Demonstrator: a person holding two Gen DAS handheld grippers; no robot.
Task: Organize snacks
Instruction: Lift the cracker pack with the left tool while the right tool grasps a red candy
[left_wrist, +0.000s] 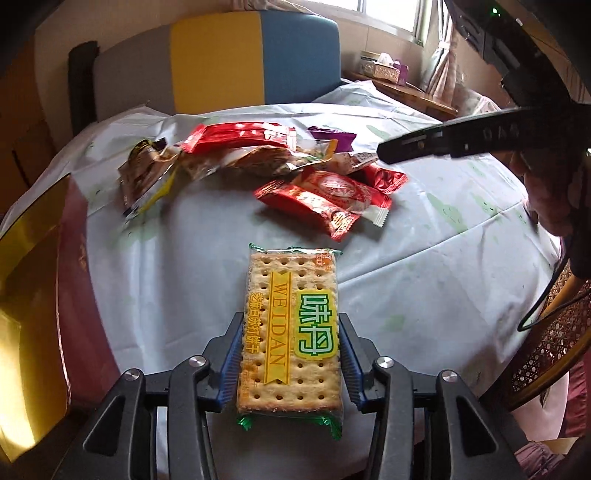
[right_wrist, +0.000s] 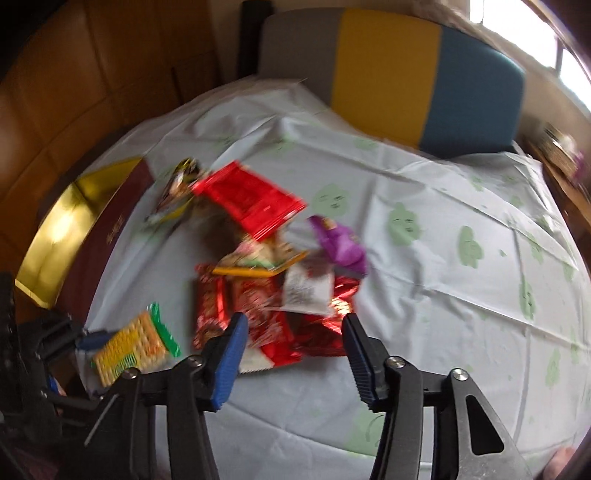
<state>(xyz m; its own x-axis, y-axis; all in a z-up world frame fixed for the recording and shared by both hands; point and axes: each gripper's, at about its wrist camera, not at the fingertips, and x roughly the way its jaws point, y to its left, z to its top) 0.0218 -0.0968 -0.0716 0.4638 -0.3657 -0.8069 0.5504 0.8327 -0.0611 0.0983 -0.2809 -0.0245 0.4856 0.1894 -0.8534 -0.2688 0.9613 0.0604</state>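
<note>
One clear-wrapped rectangular cracker pack (left_wrist: 290, 332) lay nearest. Beyond that cracker pack sat at least three shiny red foil packets (left_wrist: 314, 201), one purple wrapper (right_wrist: 341, 243) and one dark yellow-edged pouch (left_wrist: 142, 173). Left of it stood one gold-lined maroon box (left_wrist: 77, 251).

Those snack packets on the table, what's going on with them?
A person with a gripper in each hand is sorting them. The left gripper is clamped on a cracker pack. The right gripper hangs open over the pile of red packets, gripping nothing. A gold-lined box sits beside it.
</note>
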